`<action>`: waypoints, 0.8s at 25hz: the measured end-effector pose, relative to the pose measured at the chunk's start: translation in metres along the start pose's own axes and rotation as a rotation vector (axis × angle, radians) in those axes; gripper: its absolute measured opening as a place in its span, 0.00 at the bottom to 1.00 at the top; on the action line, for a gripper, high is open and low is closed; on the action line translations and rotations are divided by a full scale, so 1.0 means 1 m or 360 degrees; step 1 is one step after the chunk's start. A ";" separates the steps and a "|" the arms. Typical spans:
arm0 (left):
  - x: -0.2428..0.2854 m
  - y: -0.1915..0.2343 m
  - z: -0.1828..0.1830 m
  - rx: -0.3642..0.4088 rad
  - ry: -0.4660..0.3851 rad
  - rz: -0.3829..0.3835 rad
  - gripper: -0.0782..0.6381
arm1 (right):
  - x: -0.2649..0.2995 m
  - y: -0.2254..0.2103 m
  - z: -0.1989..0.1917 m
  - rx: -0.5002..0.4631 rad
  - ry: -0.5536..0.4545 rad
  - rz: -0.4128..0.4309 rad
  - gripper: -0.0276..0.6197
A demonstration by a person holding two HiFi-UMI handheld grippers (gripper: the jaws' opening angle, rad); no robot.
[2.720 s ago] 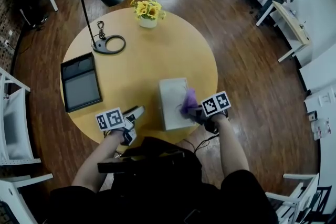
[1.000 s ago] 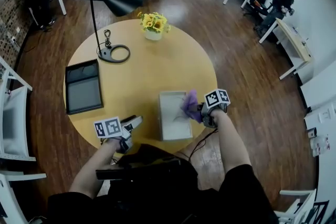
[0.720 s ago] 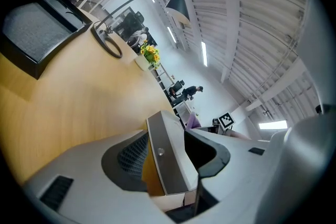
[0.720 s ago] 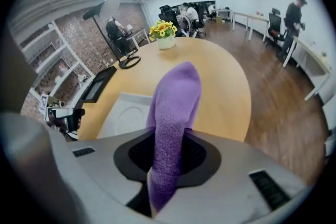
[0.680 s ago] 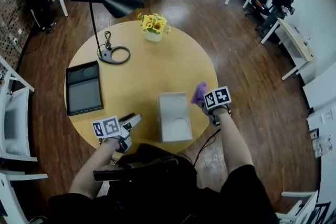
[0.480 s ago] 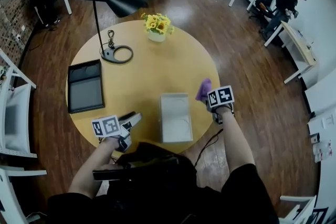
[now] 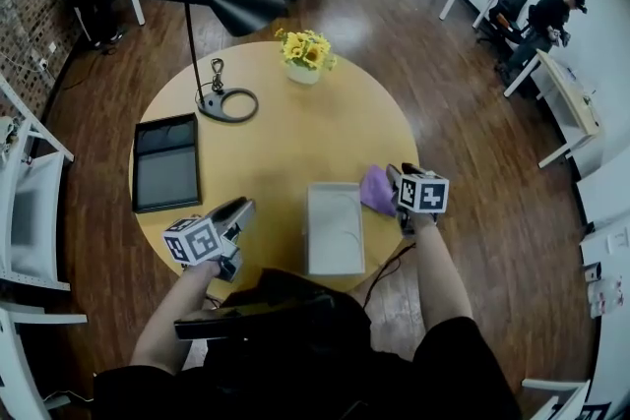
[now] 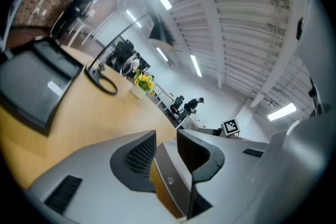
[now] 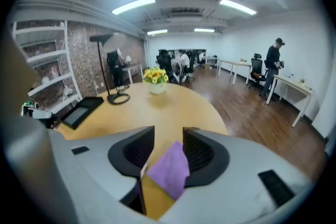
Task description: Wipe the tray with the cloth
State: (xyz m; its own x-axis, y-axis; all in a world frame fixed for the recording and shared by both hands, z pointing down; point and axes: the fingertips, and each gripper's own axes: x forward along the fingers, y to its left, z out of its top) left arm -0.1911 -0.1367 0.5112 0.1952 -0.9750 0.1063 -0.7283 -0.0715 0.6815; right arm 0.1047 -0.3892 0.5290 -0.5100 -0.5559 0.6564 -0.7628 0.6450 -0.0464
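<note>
The pale grey tray (image 7: 335, 229) lies on the round wooden table (image 7: 285, 138) near its front edge. The purple cloth (image 7: 376, 188) rests on the table just right of the tray's far corner. My right gripper (image 7: 397, 184) stands over it, jaws just opened; in the right gripper view the cloth (image 9: 170, 168) lies in the gap against one jaw, not pinched. My left gripper (image 7: 239, 210) hovers left of the tray, apart from it. Its jaws have just been closing with nothing between them, and a gap remains. The tray's side (image 8: 170, 183) shows through that gap.
A black tray (image 7: 165, 162) lies at the table's left. The lamp's ring base (image 7: 229, 103) and black shade (image 7: 221, 5) stand behind it. A pot of yellow flowers (image 7: 307, 54) sits at the far edge. White chairs (image 7: 25, 211) stand left; people work at desks beyond.
My right gripper carried the cloth off the tray to its right and set it on the table, jaws now wider. My left gripper rose a little and its jaws narrowed.
</note>
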 end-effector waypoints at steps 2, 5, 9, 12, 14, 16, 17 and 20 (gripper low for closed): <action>-0.007 -0.007 0.037 0.0208 -0.0140 0.0026 0.24 | -0.019 0.014 0.026 0.0031 -0.0301 0.0061 0.20; -0.023 -0.017 0.085 0.0405 -0.0328 0.0062 0.16 | -0.074 0.030 0.065 -0.0027 -0.0819 0.0022 0.05; -0.061 -0.044 0.125 0.0663 -0.0489 0.0078 0.11 | -0.152 0.035 0.076 -0.0040 -0.1184 -0.0093 0.05; -0.082 -0.045 0.141 0.0784 -0.0553 0.0140 0.11 | -0.173 0.024 0.069 0.0070 -0.1228 -0.0151 0.05; -0.098 -0.039 0.144 0.0776 -0.0576 0.0180 0.11 | -0.181 0.020 0.059 0.0165 -0.1236 -0.0154 0.04; -0.117 -0.033 0.147 0.0768 -0.0596 0.0212 0.11 | -0.188 0.021 0.048 0.0206 -0.1243 -0.0156 0.04; -0.127 -0.031 0.149 0.0771 -0.0609 0.0230 0.11 | -0.190 0.023 0.044 0.0211 -0.1241 -0.0161 0.04; -0.154 -0.029 0.153 0.0801 -0.0636 0.0283 0.11 | -0.192 0.028 0.035 0.0202 -0.1212 -0.0174 0.04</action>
State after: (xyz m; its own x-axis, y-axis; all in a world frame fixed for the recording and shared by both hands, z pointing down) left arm -0.3008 -0.0163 0.3644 -0.1444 -0.9770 -0.1567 -0.9636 0.1028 0.2468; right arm 0.1674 -0.2827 0.3755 -0.5266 -0.8494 -0.0337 -0.8408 0.5263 -0.1272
